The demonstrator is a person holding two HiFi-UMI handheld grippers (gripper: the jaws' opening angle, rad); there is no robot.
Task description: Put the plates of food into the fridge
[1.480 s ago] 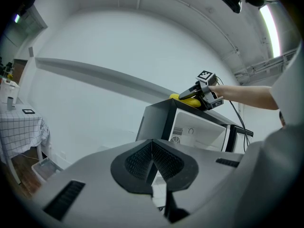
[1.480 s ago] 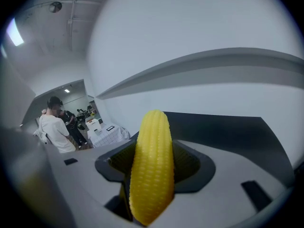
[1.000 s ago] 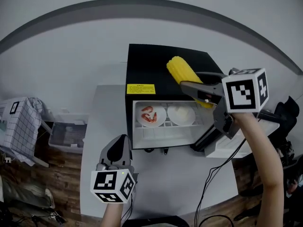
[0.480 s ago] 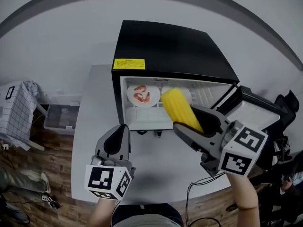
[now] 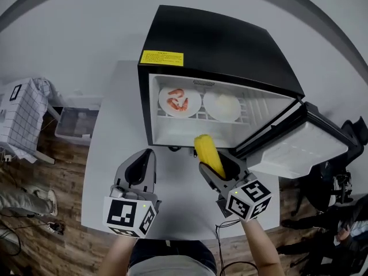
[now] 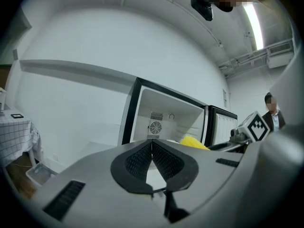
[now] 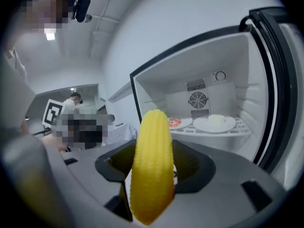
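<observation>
A black mini fridge [image 5: 218, 45] stands open on the white table [image 5: 115, 154]. On its shelf sit a plate of shrimp [image 5: 179, 100] and a plate of white food [image 5: 222, 106]. My right gripper [image 5: 217, 170] is low in front of the opening, shut on a yellow corn cob [image 5: 208, 154] that stands upright between its jaws. In the right gripper view the corn cob [image 7: 151, 165] fills the middle, with the plate of shrimp [image 7: 179, 122] and the plate of white food [image 7: 214, 123] behind it. To the left hangs my left gripper [image 5: 145, 158], shut and holding nothing, and it faces the fridge [image 6: 159, 122].
The fridge door [image 5: 299, 148] swings out to the right. A clear storage box [image 5: 77, 125] and a checked cloth [image 5: 20, 119] sit left of the table. Cables hang off the table's near edge. A person stands in the background of the left gripper view.
My right gripper has come down with the corn cob from beside the fridge top to the front of the open compartment. The left gripper has sunk a little.
</observation>
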